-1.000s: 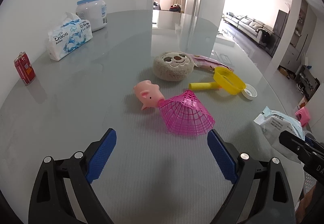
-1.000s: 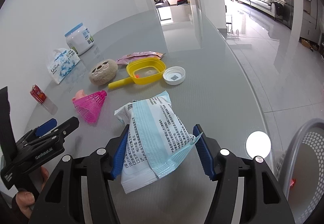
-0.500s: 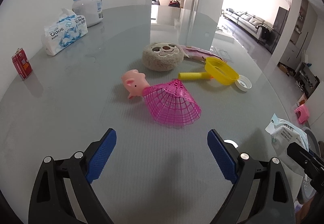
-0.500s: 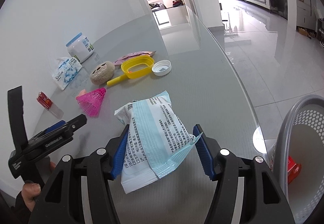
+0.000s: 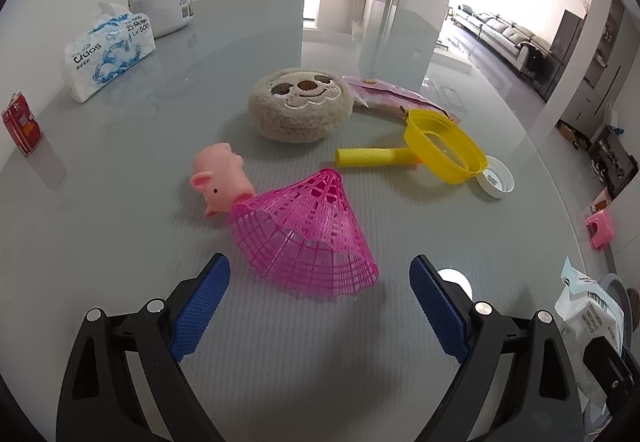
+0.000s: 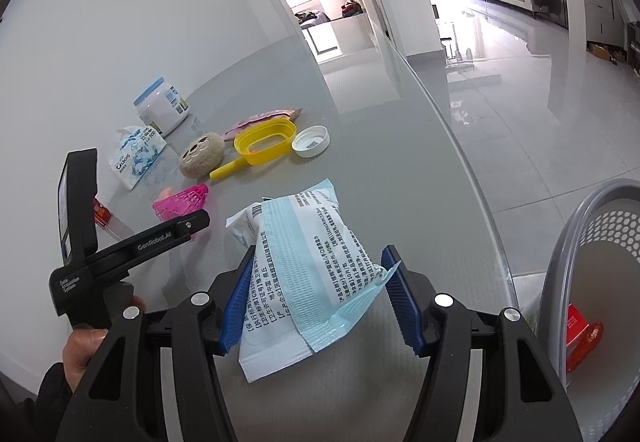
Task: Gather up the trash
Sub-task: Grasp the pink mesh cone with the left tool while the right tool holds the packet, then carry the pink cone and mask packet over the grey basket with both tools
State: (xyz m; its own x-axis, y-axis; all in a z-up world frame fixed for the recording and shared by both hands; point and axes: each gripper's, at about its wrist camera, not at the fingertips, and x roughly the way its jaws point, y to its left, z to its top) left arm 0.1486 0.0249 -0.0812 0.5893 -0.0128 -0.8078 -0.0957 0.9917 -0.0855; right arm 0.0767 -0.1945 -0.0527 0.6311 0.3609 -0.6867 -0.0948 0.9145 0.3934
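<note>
Where the left wrist view looks down, a round grey glass table (image 5: 120, 234) fills the frame, with a doorway and sofa room behind. Left gripper (image 5: 319, 302) jaws stand apart, empty, just short of a pink mesh cone (image 5: 308, 238) that partly covers a pink pig toy (image 5: 220, 178); beyond lie a plush face (image 5: 300, 104), yellow scoop (image 5: 440, 152), white cap (image 5: 496, 182). Right wrist view: right gripper (image 6: 318, 300) is clamped on a blue-white wrapper (image 6: 304, 262), held above the table edge. Grey perforated bin (image 6: 600, 242) is cut off at right, on the tiled floor, something red inside. A hand (image 6: 84, 342) is half hidden.
</note>
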